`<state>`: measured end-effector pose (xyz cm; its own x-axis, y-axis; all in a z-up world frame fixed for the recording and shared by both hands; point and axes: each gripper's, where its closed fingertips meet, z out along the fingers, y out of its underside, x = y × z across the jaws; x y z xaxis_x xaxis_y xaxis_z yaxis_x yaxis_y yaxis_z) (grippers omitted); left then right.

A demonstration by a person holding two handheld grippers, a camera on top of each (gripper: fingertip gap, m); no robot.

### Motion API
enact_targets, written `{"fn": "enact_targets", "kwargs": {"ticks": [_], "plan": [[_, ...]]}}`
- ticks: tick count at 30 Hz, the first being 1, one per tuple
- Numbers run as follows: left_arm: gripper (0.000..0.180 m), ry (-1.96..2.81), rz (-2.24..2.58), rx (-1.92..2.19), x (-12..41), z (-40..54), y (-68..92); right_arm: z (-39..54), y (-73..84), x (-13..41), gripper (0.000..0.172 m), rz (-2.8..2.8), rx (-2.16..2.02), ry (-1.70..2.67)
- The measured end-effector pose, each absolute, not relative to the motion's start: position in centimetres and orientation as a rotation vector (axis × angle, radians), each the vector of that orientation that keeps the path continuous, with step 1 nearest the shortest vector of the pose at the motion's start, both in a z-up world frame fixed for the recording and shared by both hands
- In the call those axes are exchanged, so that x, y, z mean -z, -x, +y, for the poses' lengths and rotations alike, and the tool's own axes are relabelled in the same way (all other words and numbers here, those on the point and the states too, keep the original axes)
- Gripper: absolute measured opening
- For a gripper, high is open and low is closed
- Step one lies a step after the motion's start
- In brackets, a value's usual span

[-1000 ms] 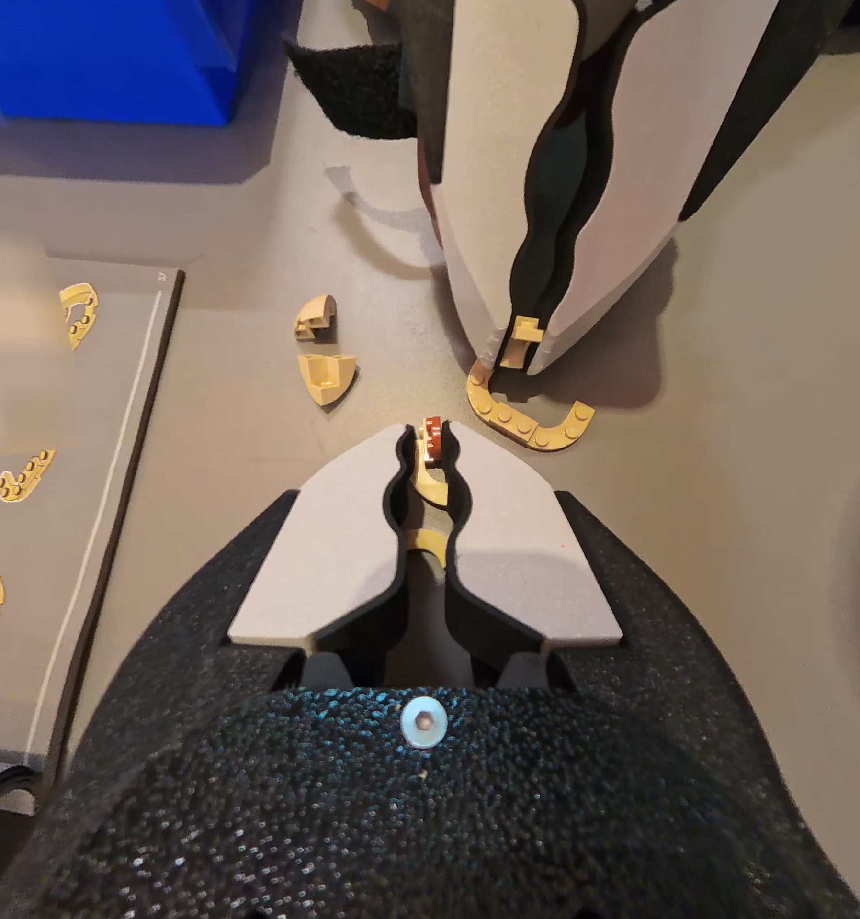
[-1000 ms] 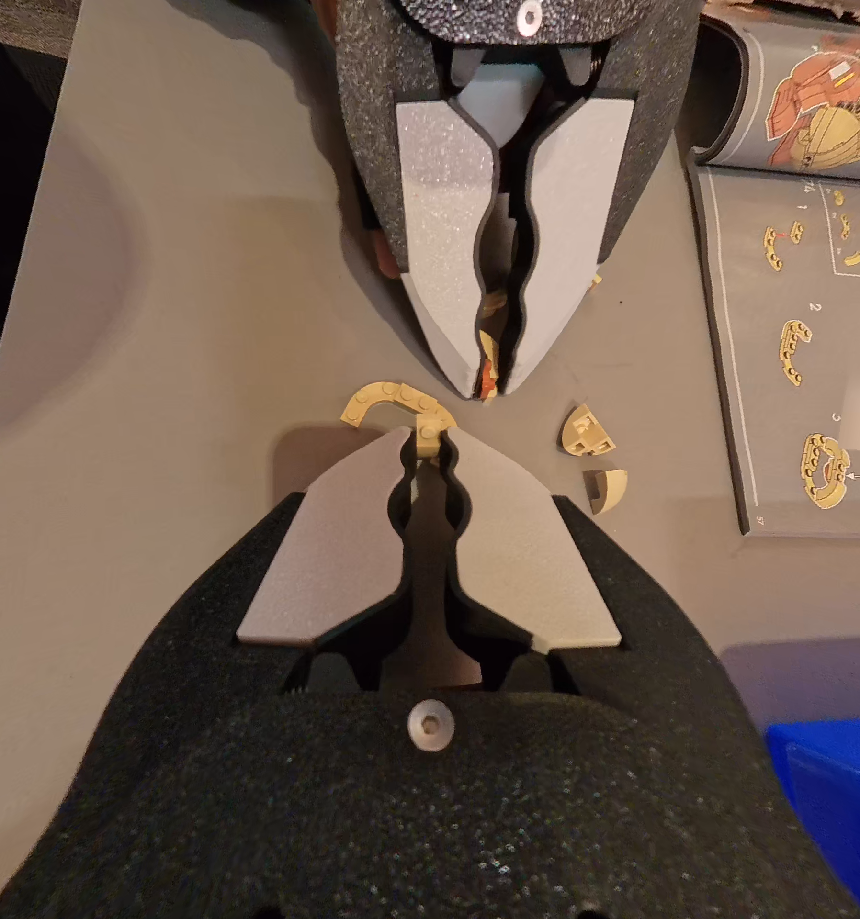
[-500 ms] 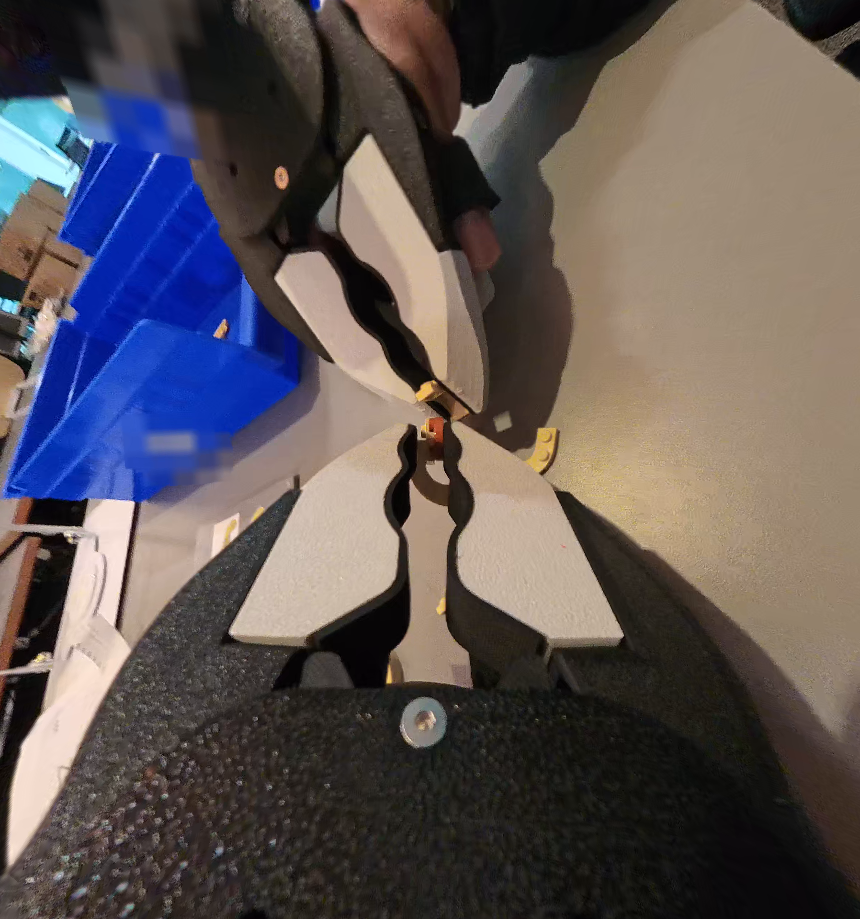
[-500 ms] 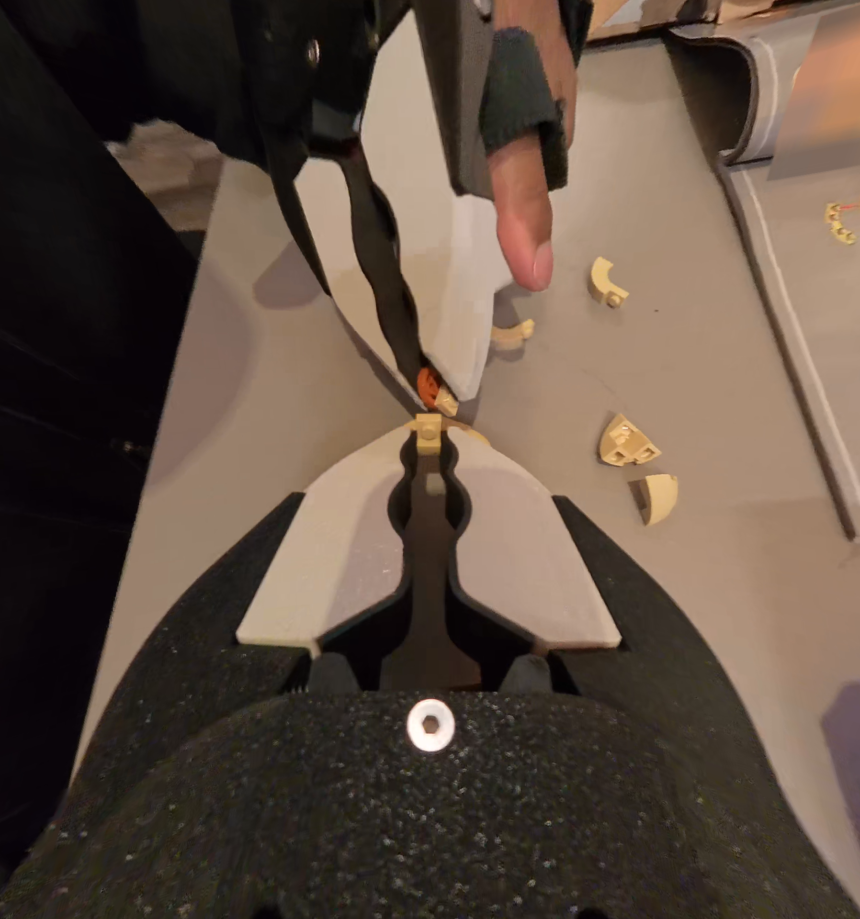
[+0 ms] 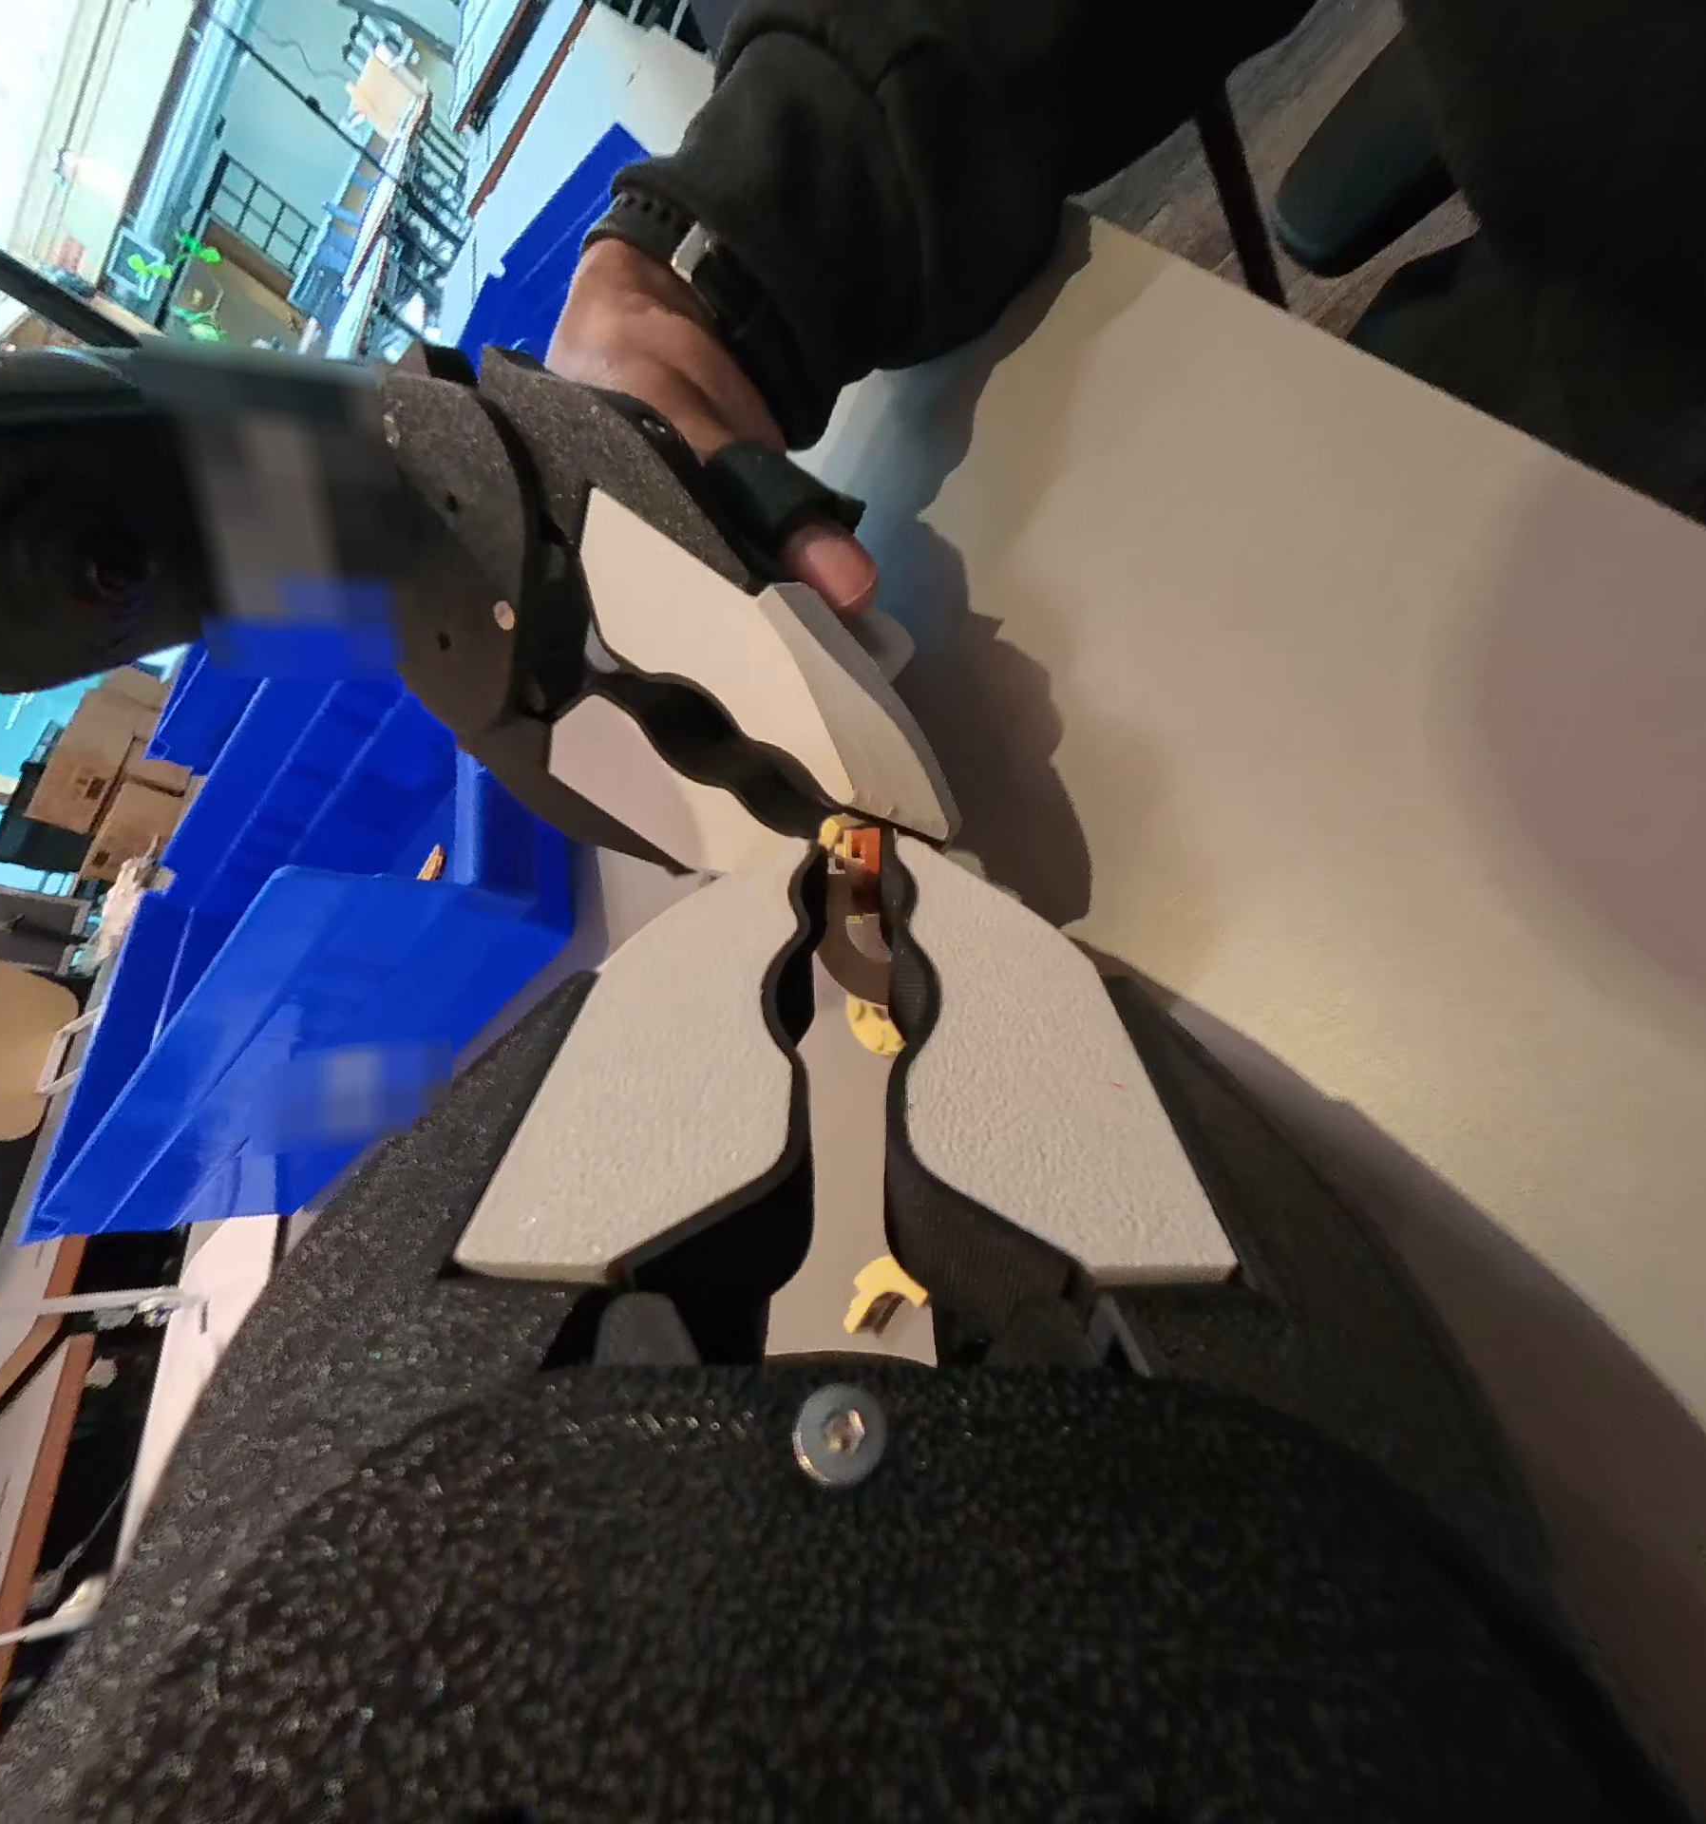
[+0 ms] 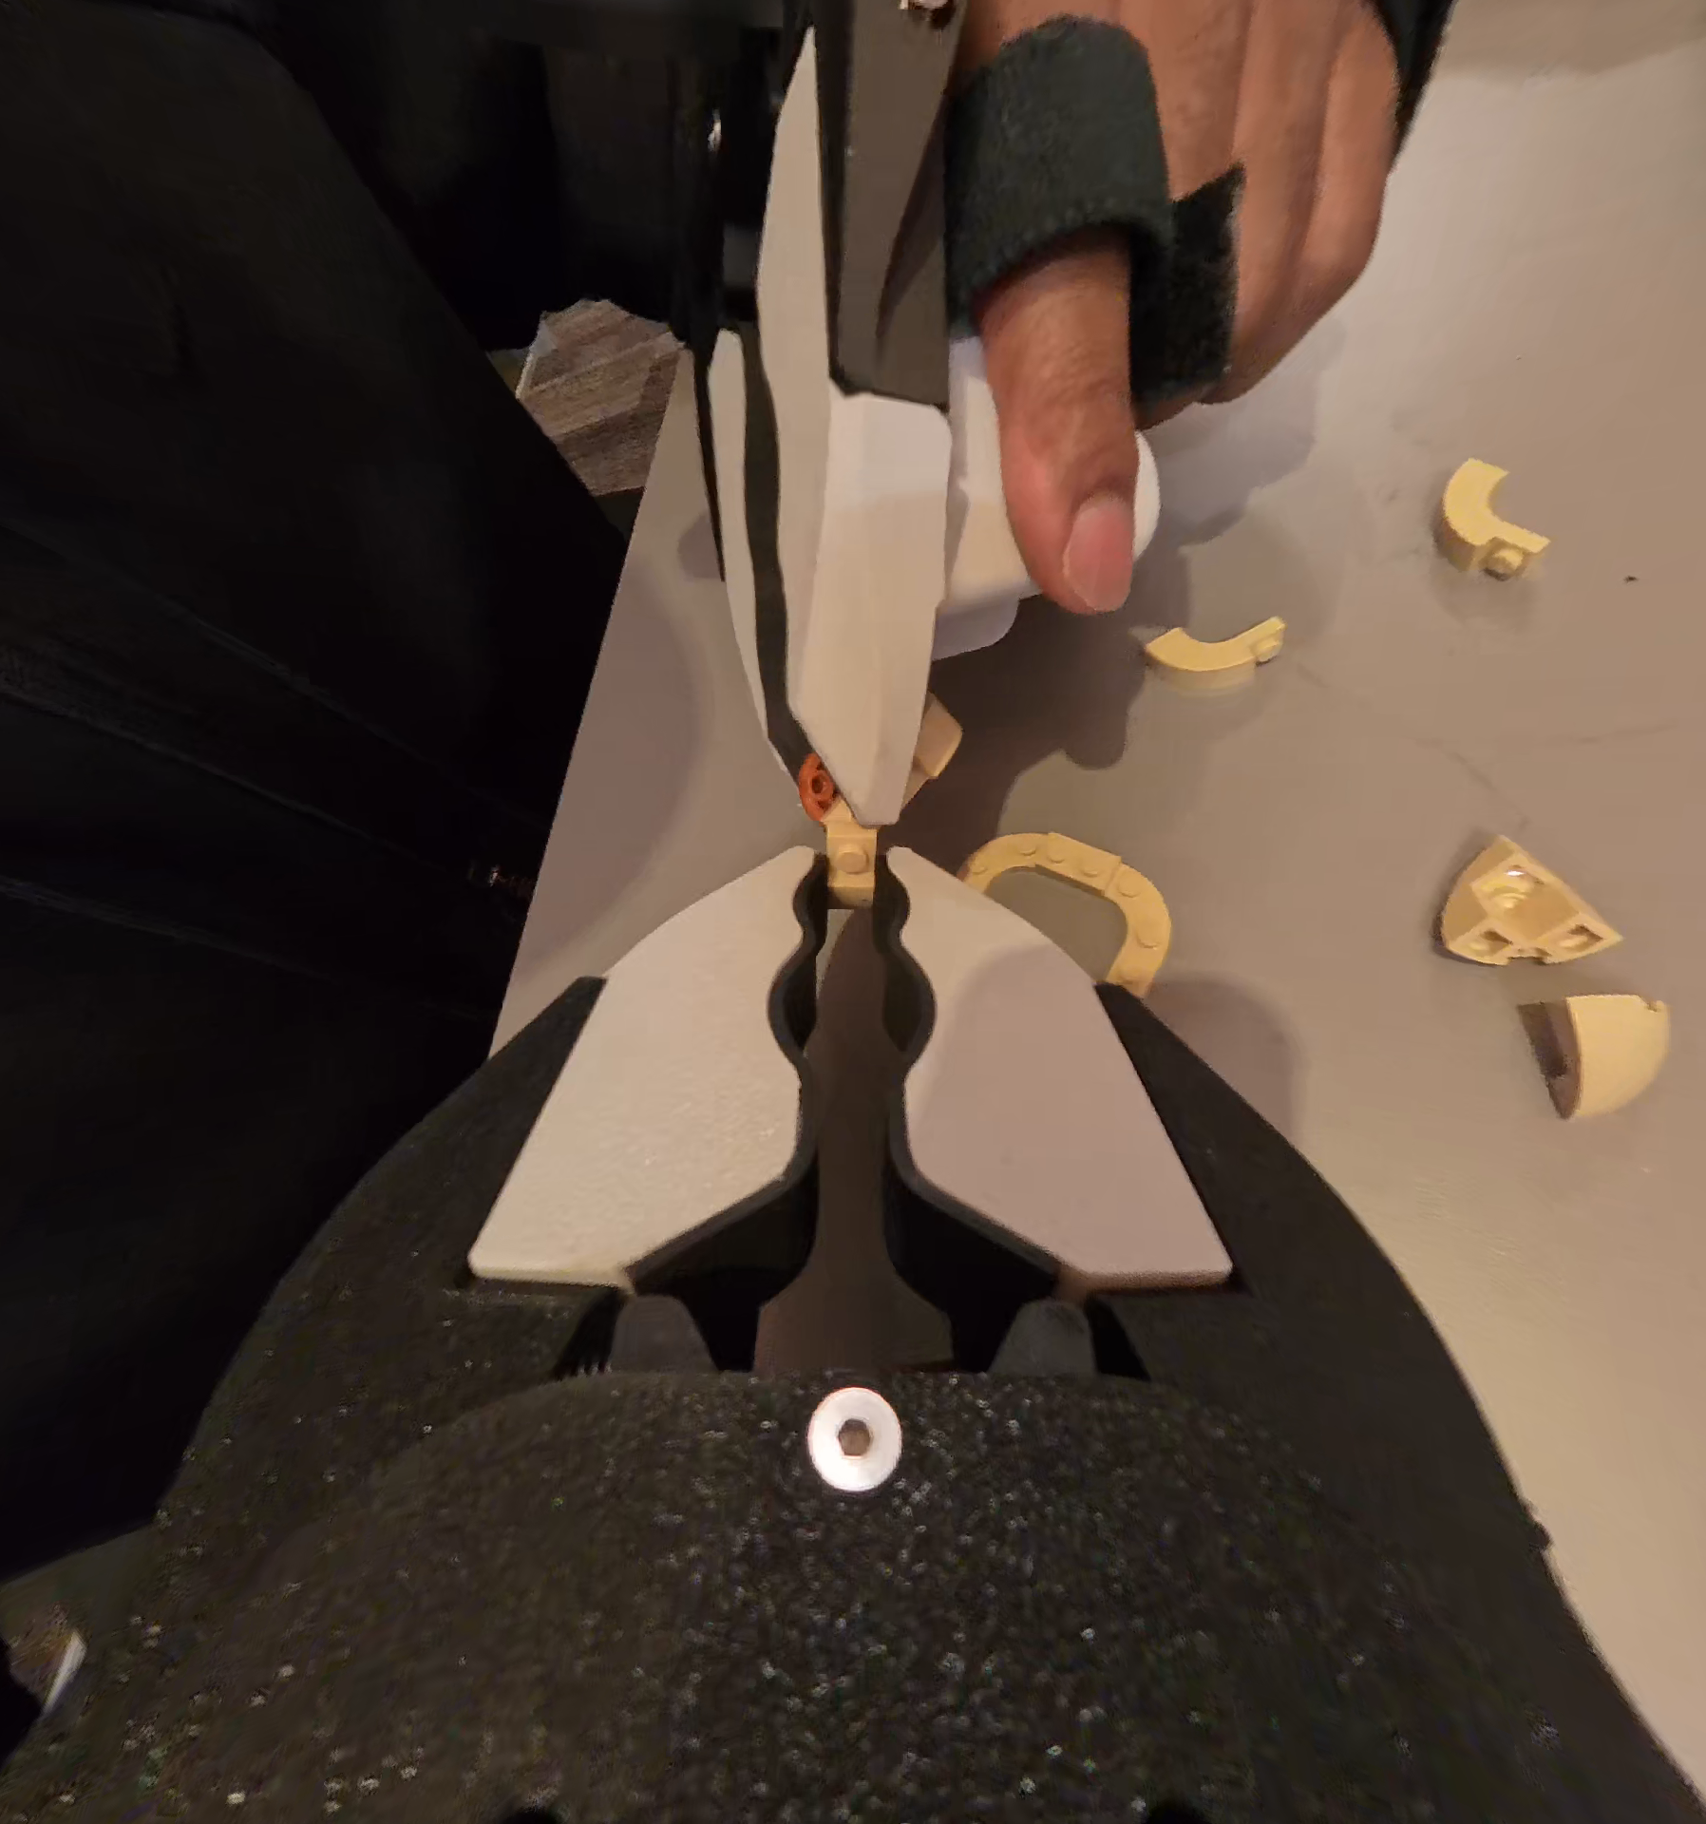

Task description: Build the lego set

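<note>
1. The left gripper (image 5: 854, 869) is closed on a small assembly of toy building bricks, an orange-brown piece joined to a tan curved piece (image 5: 864, 864); its grey fingertips (image 5: 928, 888) press on either side of it, and it is held above the table.
2. The right gripper (image 6: 851, 874) is clamped on a small tan studded brick (image 6: 850, 869), both pads against its sides. The two grippers meet tip to tip, so this brick touches the orange-brown round piece (image 6: 815, 780) in the other grasp.
3. To do the joining well, I judge that the studs should line up squarely before pressing, with the push straight along the stud axis and both grips firm, since small bricks twist out of pads easily.
4. Just right of the right gripper, a tan U-shaped arch of studded plates (image 6: 1116, 888) lies flat on the grey tabletop (image 6: 1421, 1283).
5. Farther right lie two tan quarter-dome bricks (image 6: 1520, 913), one upside down, the other (image 6: 1609, 1051) on its side; farther off, a thin tan curved piece (image 6: 1214, 651) and a tan arch brick (image 6: 1486, 528).
6. A person's hand (image 6: 1175, 247) with a black finger strap holds the left gripper; dark clothing fills the left of the right wrist view.
7. In the left wrist view, blue plastic bins (image 5: 287, 1036) stand at the left of the table, with cardboard boxes (image 5: 109, 799) and windows beyond.
</note>
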<state>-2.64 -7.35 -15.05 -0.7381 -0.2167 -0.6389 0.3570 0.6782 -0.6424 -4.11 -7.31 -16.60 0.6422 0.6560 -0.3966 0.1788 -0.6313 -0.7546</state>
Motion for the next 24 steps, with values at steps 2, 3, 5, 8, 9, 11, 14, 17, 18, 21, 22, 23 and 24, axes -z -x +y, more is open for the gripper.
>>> {"fn": "enact_targets", "kwargs": {"ticks": [2, 3, 5, 8, 9, 11, 14, 17, 18, 21, 22, 23, 24], "plan": [[0.010, -0.130, 2.180, 1.057, 15.1, -7.6, 3.0, -7.6, 4.4, 16.7, 0.007, -0.671, -0.904, 2.167], [0.010, -0.139, 2.183, 1.065, 15.2, -7.7, 3.1, -7.7, 4.5, 16.7, 0.008, -0.682, -0.910, 2.169], [0.010, -0.160, 2.187, 1.086, 15.2, -8.0, 3.3, -8.1, 4.8, 16.7, 0.008, -0.709, -0.929, 2.168], [0.010, -0.205, 2.191, 1.120, 15.1, -8.5, 3.9, -8.6, 5.3, 16.7, 0.007, -0.755, -0.960, 2.160], [0.010, -0.224, 2.195, 1.129, 15.2, -8.7, 4.1, -8.8, 5.5, 16.7, 0.007, -0.773, -0.970, 2.159], [0.010, -0.267, 2.199, 1.145, 15.2, -9.1, 4.5, -9.2, 6.0, 16.8, 0.007, -0.814, -0.990, 2.153], [0.010, -0.311, 2.190, 1.208, 15.0, -9.6, 5.2, -9.8, 6.6, 16.5, 0.007, -0.859, -1.043, 2.115], [0.010, -0.289, 2.158, 1.286, 14.3, -9.8, 5.3, -9.7, 6.8, 15.6, 0.007, -0.832, -1.109, 2.057], [0.010, -0.273, 2.140, 1.309, 13.9, -9.7, 5.2, -9.6, 6.8, 15.2, 0.007, -0.813, -1.131, 2.036], [0.010, -0.244, 2.090, 1.340, 13.0, -9.5, 5.0, -9.4, 6.6, 14.3, 0.007, -0.766, -1.174, 1.989], [0.010, -0.237, 2.081, 1.339, 12.9, -9.5, 4.9, -9.3, 6.6, 14.2, 0.007, -0.757, -1.179, 1.981], [0.010, -0.228, 2.077, 1.337, 12.8, -9.5, 4.8, -9.3, 6.5, 14.1, 0.007, -0.748, -1.184, 1.977], [0.010, -0.219, 2.077, 1.337, 12.7, -9.4, 4.8, -9.2, 6.5, 14.1, 0.007, -0.740, -1.189, 1.976]]}}
